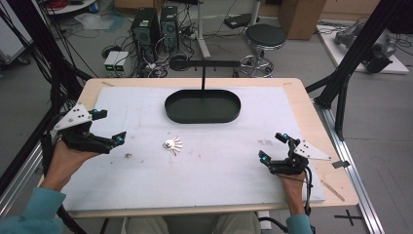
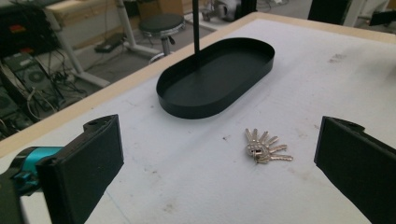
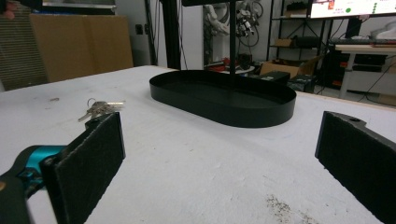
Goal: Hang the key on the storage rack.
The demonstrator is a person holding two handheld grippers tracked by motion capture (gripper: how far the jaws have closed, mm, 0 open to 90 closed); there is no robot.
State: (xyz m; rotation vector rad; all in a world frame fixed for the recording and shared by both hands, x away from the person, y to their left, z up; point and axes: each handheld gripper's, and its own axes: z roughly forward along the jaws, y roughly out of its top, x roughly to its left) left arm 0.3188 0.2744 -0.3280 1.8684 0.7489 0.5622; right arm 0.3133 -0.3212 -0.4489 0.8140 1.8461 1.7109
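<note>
From the high view I have the left gripper (image 1: 109,127) held over the left side of the white mat (image 1: 204,180), jaws spread wide with nothing between them, pointed toward the bunch of keys (image 1: 172,145). The keys lie flat on the mat near its middle, fanned out, well short of the black oval tray (image 1: 203,118) that sits toward the far edge with a thin upright post (image 1: 203,78) rising from it. In the left gripper view the keys (image 2: 265,147) sit between my two jaws but farther out, untouched. My right gripper (image 1: 273,147) rests low at the mat's right side, jaws likewise apart and empty; whether it touches the mat I cannot quite tell.
</note>
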